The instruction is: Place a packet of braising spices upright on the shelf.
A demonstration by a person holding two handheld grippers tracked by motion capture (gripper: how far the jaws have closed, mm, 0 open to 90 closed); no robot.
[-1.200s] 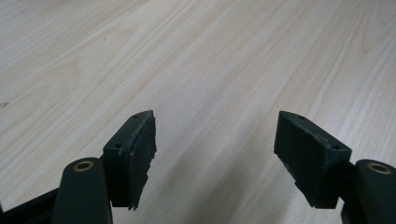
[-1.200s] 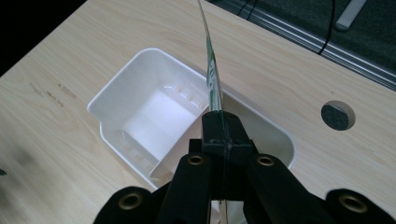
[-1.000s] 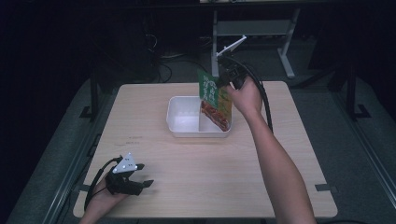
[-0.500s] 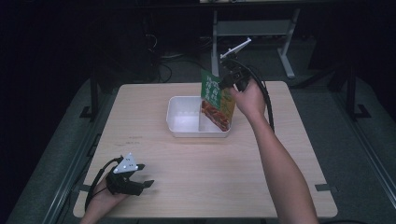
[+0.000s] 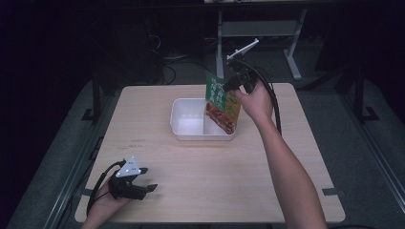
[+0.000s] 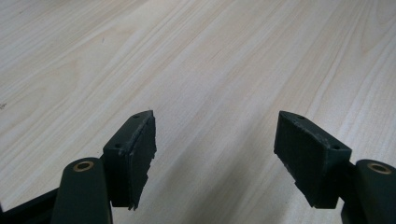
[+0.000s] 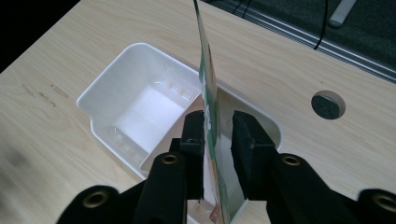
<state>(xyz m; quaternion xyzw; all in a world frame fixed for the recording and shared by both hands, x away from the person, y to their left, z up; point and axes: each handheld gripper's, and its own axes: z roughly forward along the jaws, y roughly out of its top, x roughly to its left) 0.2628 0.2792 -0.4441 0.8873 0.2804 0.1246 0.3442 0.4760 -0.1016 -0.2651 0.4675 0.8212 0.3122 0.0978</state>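
A green food packet point(image 5: 220, 102) with a red picture stands on edge, its lower end inside the right compartment of a white two-part tray point(image 5: 184, 129). In the right gripper view the packet point(image 7: 208, 93) runs between the jaws of my right gripper point(image 7: 218, 123). Those jaws have just been opening: a gap shows beside the right pad, so they no longer press on it. In the high view the right gripper point(image 5: 229, 86) hovers at the packet's top edge. My left gripper point(image 5: 149, 179) rests near the table's front left corner, open and empty point(image 6: 215, 140) over bare wood.
The pale wooden table point(image 5: 191, 162) carries the tray point(image 7: 116, 60) at its middle back. A round cable hole point(image 7: 328, 104) lies in the tabletop beyond the tray. Dark floor, cables and a desk frame point(image 5: 258, 28) lie behind the table.
The right hand and the packet have drifted slightly to the right above the tray. The left gripper has stayed where it was.
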